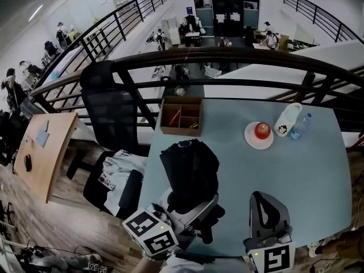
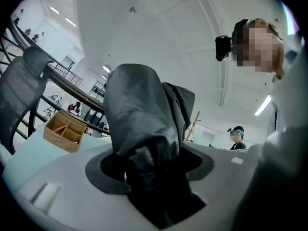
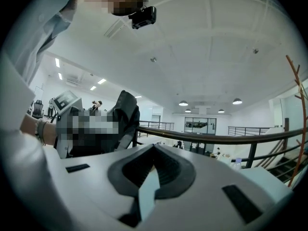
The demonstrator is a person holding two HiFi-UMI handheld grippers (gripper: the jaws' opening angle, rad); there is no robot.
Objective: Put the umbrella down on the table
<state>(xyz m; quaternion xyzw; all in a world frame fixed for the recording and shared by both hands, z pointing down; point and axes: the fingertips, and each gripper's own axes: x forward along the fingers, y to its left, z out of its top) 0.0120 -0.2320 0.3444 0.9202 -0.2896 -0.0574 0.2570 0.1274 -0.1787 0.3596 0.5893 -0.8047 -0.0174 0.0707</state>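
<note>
While L gripper [image 1: 190, 208] grips umbrella [image 1: 190, 166] over table [image 1: 310, 169], R gripper [image 1: 263, 198] sits shut

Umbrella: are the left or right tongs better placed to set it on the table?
Left. The left tongs are already shut on the umbrella, holding it over the table. The right tongs are shut on nothing, off to its side.

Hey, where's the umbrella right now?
In the head view, the umbrella is clamped in the left gripper over the table's near left part, just this side of the wooden box.
</note>
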